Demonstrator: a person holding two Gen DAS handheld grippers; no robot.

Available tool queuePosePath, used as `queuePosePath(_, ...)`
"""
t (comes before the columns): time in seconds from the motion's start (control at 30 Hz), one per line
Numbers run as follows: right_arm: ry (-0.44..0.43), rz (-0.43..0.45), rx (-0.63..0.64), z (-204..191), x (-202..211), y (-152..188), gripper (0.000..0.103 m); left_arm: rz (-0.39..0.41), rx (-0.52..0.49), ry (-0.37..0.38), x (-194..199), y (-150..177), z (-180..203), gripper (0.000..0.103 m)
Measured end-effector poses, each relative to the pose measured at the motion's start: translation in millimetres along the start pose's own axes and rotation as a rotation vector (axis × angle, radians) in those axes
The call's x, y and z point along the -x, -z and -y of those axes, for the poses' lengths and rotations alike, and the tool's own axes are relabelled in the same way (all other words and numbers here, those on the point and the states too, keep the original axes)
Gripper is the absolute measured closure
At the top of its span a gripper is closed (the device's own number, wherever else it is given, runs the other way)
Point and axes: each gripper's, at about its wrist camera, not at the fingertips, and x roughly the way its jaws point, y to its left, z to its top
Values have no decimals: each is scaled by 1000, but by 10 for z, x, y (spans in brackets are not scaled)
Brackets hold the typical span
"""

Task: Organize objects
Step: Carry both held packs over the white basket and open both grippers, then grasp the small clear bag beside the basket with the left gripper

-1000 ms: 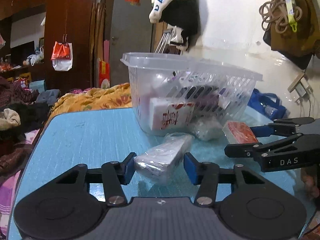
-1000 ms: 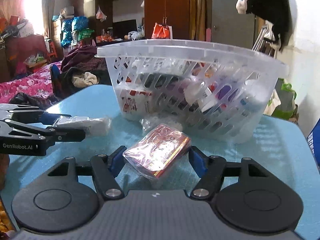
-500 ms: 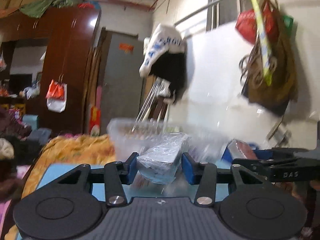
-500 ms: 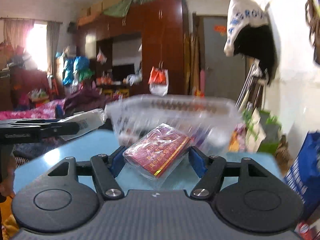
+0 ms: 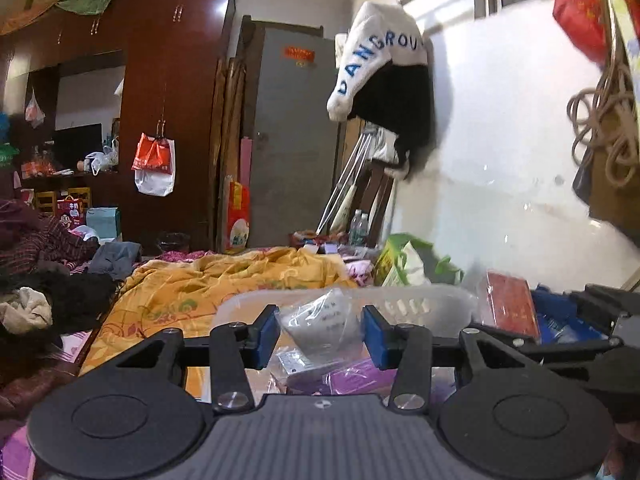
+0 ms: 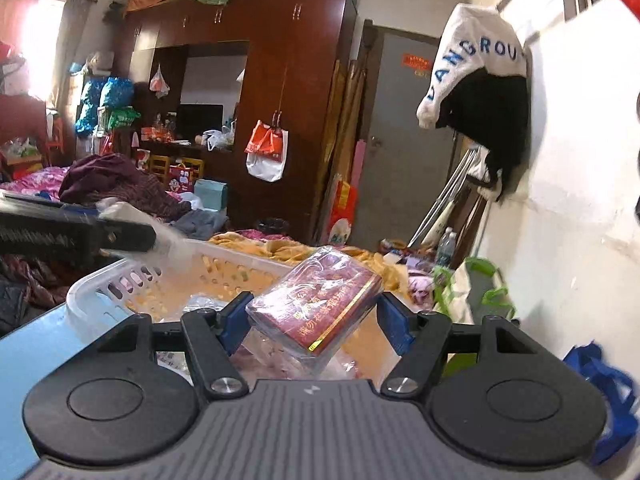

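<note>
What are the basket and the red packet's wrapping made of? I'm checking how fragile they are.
The basket: looks like translucent whitish moulded plastic, with slotted walls and a smooth rim. The red packet: apparently a printed card box under clear glossy film, which wrinkles and glints.

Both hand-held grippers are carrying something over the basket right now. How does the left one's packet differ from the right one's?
The left hand-held gripper holds a pale packet in crinkled clear plastic; the right hand-held gripper holds a red packet with gold print.
The pale packet is narrower, so the left jaws stand closer together; the red packet spans wider jaws.
The red packet sits tilted, one corner low.
Both are plastic-wrapped, clamped between blue pads, above the white basket.
</note>
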Motion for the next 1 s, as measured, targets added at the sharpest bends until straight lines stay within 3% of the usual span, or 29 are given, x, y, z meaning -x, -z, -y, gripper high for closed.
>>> queuePosePath(0.03, 2, 11, -3, 3, -29, 2, 33, 4, 3, 5, -39, 1, -14, 51)
queuePosePath(0.07, 11, 23, 1, -1, -51, -2, 31, 8, -3, 9, -96, 0, -13, 34)
queuePosePath(0.13, 27, 26, 13, 24, 48, 68, 16, -8, -12, 0, -171, -7, -40, 19)
queuePosePath(0.17, 36, 31, 18, 15, 77, 74, 2, -8, -16, -4, -171, -3, -36, 19)
queuePosePath(0.2, 46, 53, 19, 11, 187, 108, 0, 0, -18, -4, -134, 6, -53, 19)
queuePosePath(0.37, 38, 41, -37, 109, 353, 128, 0, 58, -8, 10, 261, 97, -84, 19)
queuePosePath(0.53, 3, 69, -120, 203, 687, 387, 0, 63, -77, 23, 616, 548, 48, 11)
queuePosePath(0.67, -34, 74, -191, 274, 853, 710, 0, -25, -93, 31, 542, 963, 154, 11)
queuePosePath(0.8, -50, 43, -239, 339, 812, 901, 0, -112, -58, 38, 235, 1093, 223, 11)
queuePosePath(1.0, 29, -9, -234, 389, 665, 973, 0, -198, -92, 9, -62, 1227, 466, 11)
